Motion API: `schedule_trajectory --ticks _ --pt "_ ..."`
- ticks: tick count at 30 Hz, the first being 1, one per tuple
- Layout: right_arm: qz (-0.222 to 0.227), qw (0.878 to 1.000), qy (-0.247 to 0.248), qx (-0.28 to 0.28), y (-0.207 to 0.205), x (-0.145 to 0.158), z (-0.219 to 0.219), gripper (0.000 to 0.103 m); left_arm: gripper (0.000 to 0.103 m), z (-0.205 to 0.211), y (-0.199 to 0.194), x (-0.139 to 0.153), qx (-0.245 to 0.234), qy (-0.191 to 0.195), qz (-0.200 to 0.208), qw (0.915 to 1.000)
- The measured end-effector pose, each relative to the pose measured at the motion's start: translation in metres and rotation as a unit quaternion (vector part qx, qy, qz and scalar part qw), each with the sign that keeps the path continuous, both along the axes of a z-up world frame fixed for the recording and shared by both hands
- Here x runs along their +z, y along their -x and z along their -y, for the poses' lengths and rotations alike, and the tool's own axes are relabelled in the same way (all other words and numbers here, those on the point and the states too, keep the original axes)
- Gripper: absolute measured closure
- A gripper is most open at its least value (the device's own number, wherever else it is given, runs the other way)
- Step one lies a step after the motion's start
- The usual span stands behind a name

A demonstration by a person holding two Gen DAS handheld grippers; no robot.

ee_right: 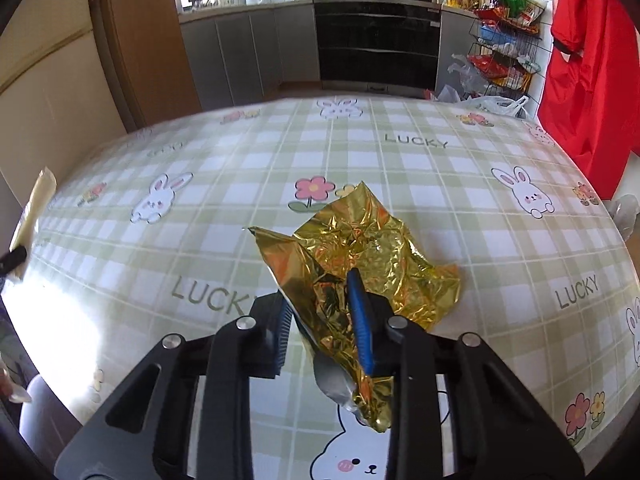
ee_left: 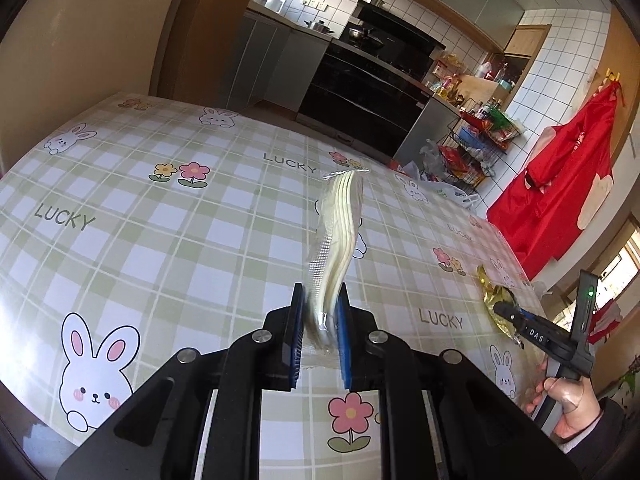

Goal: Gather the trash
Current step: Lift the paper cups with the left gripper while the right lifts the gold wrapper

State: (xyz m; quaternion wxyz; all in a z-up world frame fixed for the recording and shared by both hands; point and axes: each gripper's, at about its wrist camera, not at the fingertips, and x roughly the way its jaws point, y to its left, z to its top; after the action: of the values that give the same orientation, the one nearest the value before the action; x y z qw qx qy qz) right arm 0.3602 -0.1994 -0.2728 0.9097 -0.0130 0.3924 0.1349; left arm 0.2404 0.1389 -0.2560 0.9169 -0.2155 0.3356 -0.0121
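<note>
Near table [ee_right: 500, 152] edge, gold wrapper [ee_right: 360, 248] amid bare checked cloth.

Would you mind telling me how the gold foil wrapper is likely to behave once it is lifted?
The gold foil wrapper looks crumpled and thin, so probably light and floppy. Its glossy surface may slip between the right tongs.

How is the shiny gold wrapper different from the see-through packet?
The gold wrapper is crumpled and shiny; the clear packet is flat with pale yellow layers inside. The wrapper sags onto the tablecloth; the packet sticks up. Each is pinched in a gripper.
</note>
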Motion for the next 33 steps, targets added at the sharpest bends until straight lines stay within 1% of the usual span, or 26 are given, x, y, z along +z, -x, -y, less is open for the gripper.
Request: schedule_trajectory --ticks 2,7,12,20,23,30,33 --pt "0.008 1.0 -0.009 -0.004 0.004 0.007 0.003 0.087 0.088 0.005 0.005 0.001 -0.006 0.002 0.002 1.0" --pt "0.03 0.998 -0.046 -0.017 0.018 0.027 0.014 0.089 0.088 0.018 0.015 0.002 -0.021 0.004 0.0 0.9998" --pt "0.04 0.995 -0.085 -0.027 0.037 0.042 0.023 0.094 0.088 0.029 0.024 0.009 -0.037 0.004 0.005 0.9993" --pt "0.062 0.989 -0.13 -0.028 0.076 0.067 0.029 0.095 0.088 0.046 0.045 0.025 -0.059 0.003 0.019 0.9981" --pt "0.066 0.988 -0.136 -0.025 0.088 0.077 0.027 0.095 0.088 0.051 0.054 0.03 -0.066 0.003 0.022 0.9976" --pt "0.095 0.981 -0.168 -0.009 0.129 0.108 0.023 0.095 0.088 0.069 0.083 0.038 -0.097 0.013 0.021 0.995" --pt "0.113 0.978 -0.176 0.0 0.15 0.123 0.021 0.095 0.088 0.076 0.1 0.045 -0.113 0.006 0.024 0.9933"
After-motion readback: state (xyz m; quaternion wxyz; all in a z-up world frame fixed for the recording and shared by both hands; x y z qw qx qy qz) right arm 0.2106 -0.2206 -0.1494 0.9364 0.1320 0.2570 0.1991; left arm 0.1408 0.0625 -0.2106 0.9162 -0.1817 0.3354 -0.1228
